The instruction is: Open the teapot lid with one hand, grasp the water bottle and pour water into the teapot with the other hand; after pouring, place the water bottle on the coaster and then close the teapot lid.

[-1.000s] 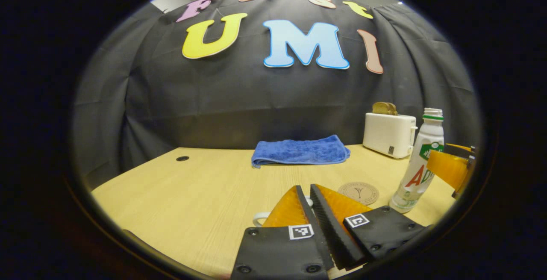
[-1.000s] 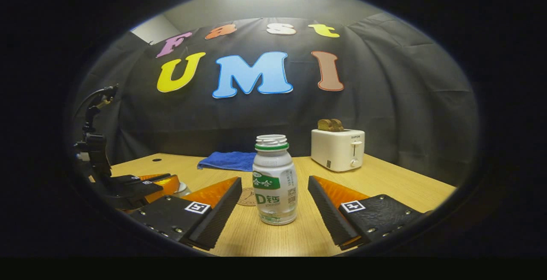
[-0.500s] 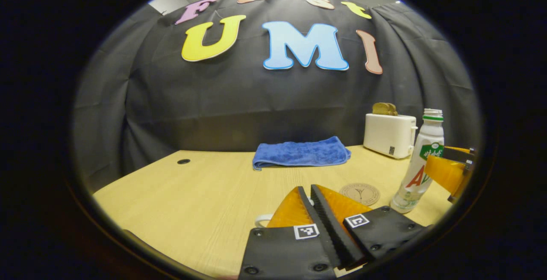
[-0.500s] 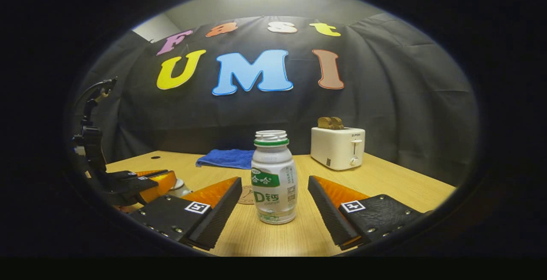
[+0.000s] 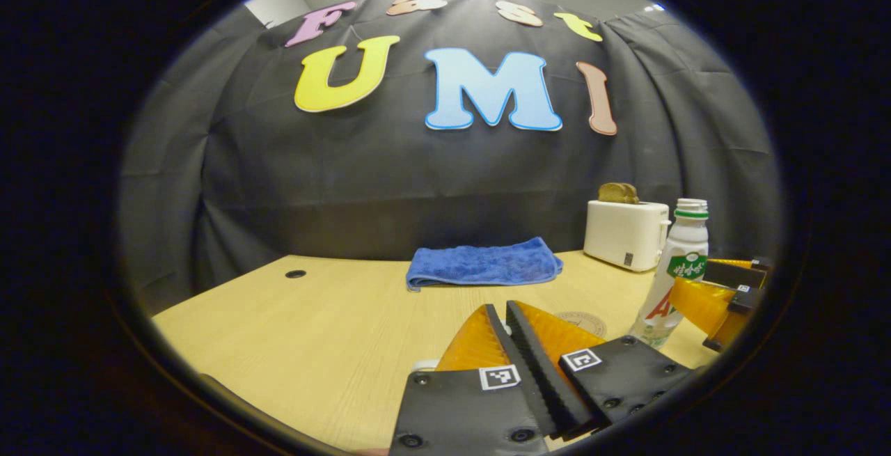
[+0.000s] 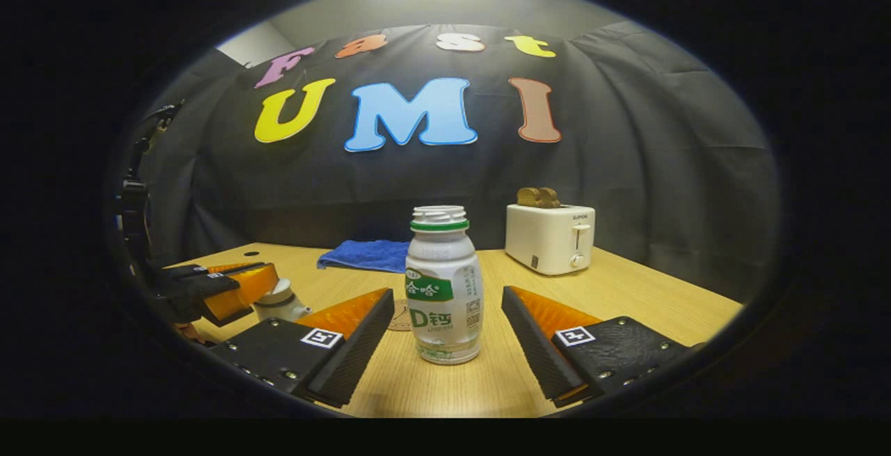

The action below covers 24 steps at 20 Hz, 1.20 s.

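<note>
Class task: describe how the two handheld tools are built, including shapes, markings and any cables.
Each tool, left and right, has two wedge-shaped fingers with ribbed inner faces on black bolted plates, each bearing a small square black-and-white marker. In the right gripper view, a dark cable curves above the left tool's black frame.

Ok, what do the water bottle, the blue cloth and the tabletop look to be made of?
The water bottle looks like milky, semi-gloss plastic with a printed wrap label; the threaded neck is uncapped. The blue cloth looks like soft terry or microfibre: matte, fuzzy nap, folded flat. The tabletop looks like pale wood-grain laminate or veneer, smooth with a low sheen; which of the two, I cannot tell.
</note>
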{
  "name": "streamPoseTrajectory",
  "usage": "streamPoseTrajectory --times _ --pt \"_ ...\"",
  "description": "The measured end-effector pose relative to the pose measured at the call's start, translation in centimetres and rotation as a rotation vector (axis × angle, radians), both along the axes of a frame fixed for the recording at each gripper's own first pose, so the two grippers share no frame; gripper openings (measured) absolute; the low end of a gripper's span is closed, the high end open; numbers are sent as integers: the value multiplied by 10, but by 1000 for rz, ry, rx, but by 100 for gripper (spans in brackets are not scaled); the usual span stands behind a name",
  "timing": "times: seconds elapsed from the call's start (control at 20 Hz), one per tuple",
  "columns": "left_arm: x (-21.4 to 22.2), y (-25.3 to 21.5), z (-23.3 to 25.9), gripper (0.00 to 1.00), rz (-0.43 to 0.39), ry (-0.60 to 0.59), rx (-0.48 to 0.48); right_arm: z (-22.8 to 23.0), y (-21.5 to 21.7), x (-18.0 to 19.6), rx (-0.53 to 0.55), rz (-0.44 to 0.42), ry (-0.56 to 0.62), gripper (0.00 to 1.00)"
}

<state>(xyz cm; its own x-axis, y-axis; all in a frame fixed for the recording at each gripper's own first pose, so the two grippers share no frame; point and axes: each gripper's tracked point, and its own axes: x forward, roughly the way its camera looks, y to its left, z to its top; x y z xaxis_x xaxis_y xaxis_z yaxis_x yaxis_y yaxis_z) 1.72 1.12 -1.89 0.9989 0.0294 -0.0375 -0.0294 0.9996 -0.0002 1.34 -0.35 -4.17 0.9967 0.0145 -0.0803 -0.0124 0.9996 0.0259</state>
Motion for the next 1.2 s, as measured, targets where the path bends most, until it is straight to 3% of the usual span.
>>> streamPoseTrajectory --times 0.05,0.1,0.15,1.0,1.2 --pt "-1 1 2 23 0 -6 -5 -1 1 1 -2 2 3 96" --pt "-3 2 6 23 -2 -10 -11 -2 1 1 -4 4 5 96" --pt "-6 4 7 9 2 -12 -18 -3 1 2 -6 5 8 95" --pt "-50 73 26 9 103 -36 -33 -12 0 14 -85 -6 29 95" --pt "-58 86 25 9 121 -36 -44 -19 3 18 -82 2 55 86"
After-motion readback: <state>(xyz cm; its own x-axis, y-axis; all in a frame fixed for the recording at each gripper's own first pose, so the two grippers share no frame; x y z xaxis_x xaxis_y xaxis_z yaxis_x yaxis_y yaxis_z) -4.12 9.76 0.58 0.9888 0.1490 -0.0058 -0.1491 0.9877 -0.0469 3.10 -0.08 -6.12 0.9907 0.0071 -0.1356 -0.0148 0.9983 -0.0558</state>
